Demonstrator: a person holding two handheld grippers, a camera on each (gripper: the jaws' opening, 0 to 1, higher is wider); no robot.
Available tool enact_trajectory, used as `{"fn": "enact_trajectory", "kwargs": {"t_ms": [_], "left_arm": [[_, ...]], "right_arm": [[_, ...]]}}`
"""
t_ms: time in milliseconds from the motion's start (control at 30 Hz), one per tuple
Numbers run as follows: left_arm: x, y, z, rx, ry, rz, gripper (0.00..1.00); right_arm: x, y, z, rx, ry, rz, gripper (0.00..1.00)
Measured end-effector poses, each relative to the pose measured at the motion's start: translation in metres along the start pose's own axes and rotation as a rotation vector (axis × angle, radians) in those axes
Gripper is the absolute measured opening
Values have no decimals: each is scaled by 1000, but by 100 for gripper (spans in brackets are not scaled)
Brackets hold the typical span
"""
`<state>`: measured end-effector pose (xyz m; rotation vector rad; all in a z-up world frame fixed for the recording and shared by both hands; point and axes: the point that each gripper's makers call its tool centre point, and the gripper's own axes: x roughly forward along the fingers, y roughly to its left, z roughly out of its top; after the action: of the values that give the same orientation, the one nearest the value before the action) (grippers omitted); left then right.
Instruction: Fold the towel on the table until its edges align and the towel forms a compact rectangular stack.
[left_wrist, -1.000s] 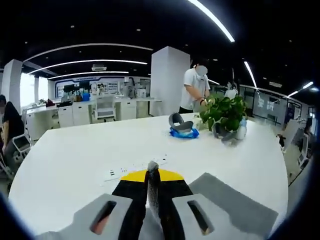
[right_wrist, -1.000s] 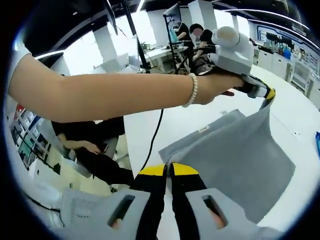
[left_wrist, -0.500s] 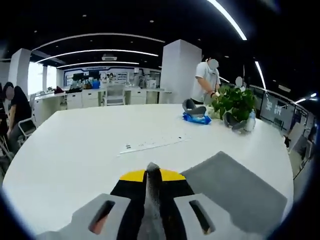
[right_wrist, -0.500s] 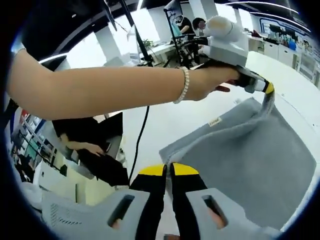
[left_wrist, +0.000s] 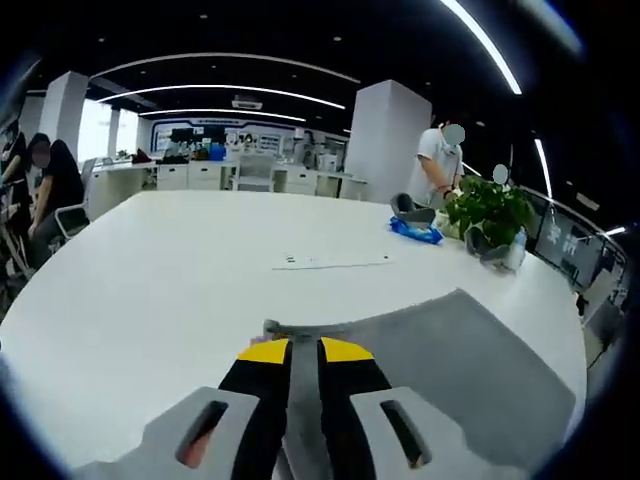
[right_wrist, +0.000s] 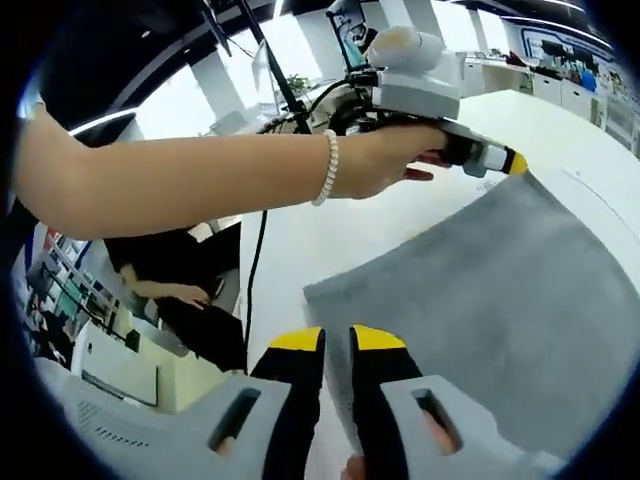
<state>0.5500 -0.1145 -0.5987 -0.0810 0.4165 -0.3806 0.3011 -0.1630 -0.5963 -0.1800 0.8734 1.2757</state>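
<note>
The soft grey rectangular towel (right_wrist: 500, 290) lies spread flat on the broad white counter (left_wrist: 170, 290). The left hand-held gripper (left_wrist: 303, 349) rests at one near corner with its yellow-tipped jaws slightly apart, gripping nothing. The right hand-held gripper (right_wrist: 337, 338) stands likewise parted at the other corner, cloth edge between its tips but not pinched.

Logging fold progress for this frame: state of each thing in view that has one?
towel: lying flat on the table, one fold made, corners at both grippers
left gripper: jaws slightly parted over the towel corner
right gripper: jaws parted at the towel's near edge
table: white, bare around the towel
potted plant: upright at the far edge
</note>
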Motion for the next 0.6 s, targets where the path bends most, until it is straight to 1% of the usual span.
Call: {"fn": "enact_trajectory", "kwargs": {"t_ms": [33,100,167,233,267,300,333,400,467,533,600], "left_arm": [[-6,1,-2,-19,-8,12,11],[-15,0,-7,-31,-12,22,11],[-27,-2,-15,-56,-15,44,11],[-42,-7,-21,-97,-30,73,11],[-51,-13,-25,-109,-38,82,11],[-58,-17,-29,-112,-41,89,11],[-67,-24,-35,-114,-45,99,11],[-82,-37,-45,-136,-48,118,11],[-95,-53,-55,-138,-46,126,11],[-105,-64,-63,-115,-35,136,11],[-114,-73,-70,-111,-27,144,11]], "right_arm": [[-3,-2,-1,2,0,-3,9],[-10,-10,-4,7,-6,-21,10],[-24,-26,-8,21,-15,-54,10],[-40,-48,-11,29,-24,-108,11],[-52,-63,-12,25,-29,-148,11],[-60,-75,-12,23,-30,-176,11],[-72,-92,-13,21,-32,-216,11],[-90,-118,-14,30,-41,-270,11],[-105,-138,-15,32,-36,-298,10],[-118,-153,-15,19,-34,-340,10],[-129,-168,-15,4,-29,-368,9]]}}
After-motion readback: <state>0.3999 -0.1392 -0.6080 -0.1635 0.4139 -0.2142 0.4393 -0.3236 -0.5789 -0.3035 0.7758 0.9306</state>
